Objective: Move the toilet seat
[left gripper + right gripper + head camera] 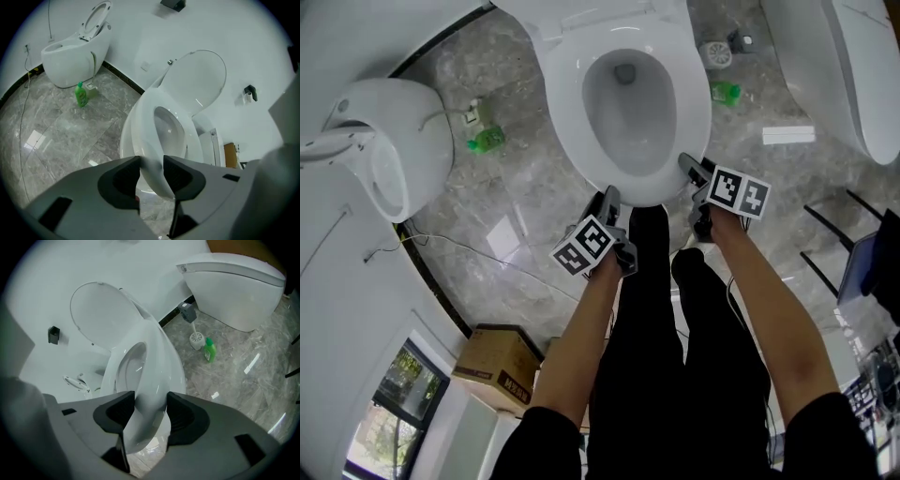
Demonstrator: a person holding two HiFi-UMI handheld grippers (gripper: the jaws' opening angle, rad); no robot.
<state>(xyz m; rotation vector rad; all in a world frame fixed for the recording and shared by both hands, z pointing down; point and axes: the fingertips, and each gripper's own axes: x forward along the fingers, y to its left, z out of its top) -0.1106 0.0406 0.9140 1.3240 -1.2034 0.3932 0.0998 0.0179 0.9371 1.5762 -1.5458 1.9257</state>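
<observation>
We have the grip but not yet the move: the left tongs [152, 161] and the right tongs [151, 397] each clench the near front rim of the toilet seat [565, 112], one on either side. The seat seems to lie flat on the bowl, so the whole shift is left to do. It is a smooth, glossy white oval ring with a thick rounded edge, probably hard, slippery plastic, and its lid [199, 77] stands upright at the far end.

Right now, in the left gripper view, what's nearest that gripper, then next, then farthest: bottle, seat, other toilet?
1. Seat, between the left gripper's jaws.
2. Bottle, off to the left.
3. Other toilet, upper left, beyond the bottle.
</observation>
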